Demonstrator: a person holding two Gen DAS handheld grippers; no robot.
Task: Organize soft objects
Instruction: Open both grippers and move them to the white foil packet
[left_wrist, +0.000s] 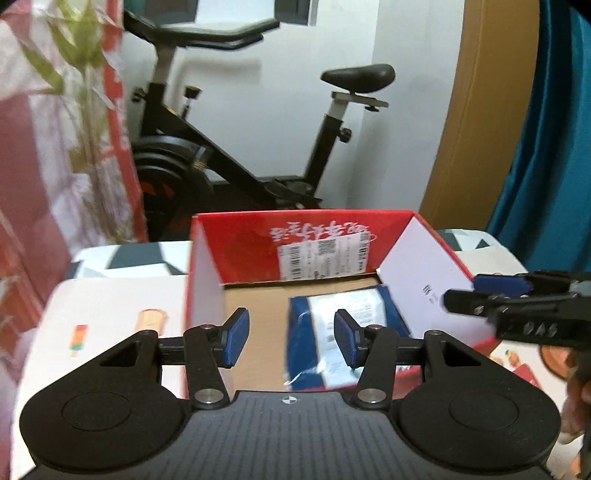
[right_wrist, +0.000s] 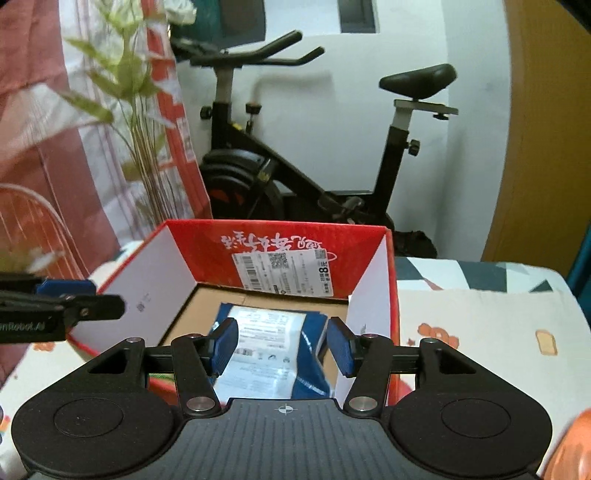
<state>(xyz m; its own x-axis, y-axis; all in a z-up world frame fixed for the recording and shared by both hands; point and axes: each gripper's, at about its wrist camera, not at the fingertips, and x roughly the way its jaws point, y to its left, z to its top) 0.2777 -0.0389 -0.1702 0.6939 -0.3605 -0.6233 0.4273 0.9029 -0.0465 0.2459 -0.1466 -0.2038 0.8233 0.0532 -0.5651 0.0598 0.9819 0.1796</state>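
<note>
Low centre of the left wrist view: left gripper (left_wrist: 291, 341), blue pads spread apart, nothing between them. Same in the right wrist view: right gripper (right_wrist: 282, 345), pads apart and empty.

Just beyond both, mid-frame: red cardboard box (right_wrist: 391, 258), flaps up, white inside walls, brown floor. Lying flat on that floor, toward the right side of the box in the left view: blue soft packet (left_wrist: 332, 332) with a white printed label (contents unreadable, motion blur). Also visible lower centre in the right view, between the pads but below them, not gripped.

At the right edge of the left view: the other gripper, side-on, hovering over the box's right flap. Under the box: patterned tablecloth (right_wrist: 480, 332).

Further back, upper centre: black exercise bike (left_wrist: 258, 147) against a white wall; green plant (right_wrist: 122, 74) at upper left.

Risks, as a judgement: two grippers crowded over one box, so a likely knock between them, or a flap caught and the light box dragged. Slick packet film, so a shallow pinch likely to slip.
</note>
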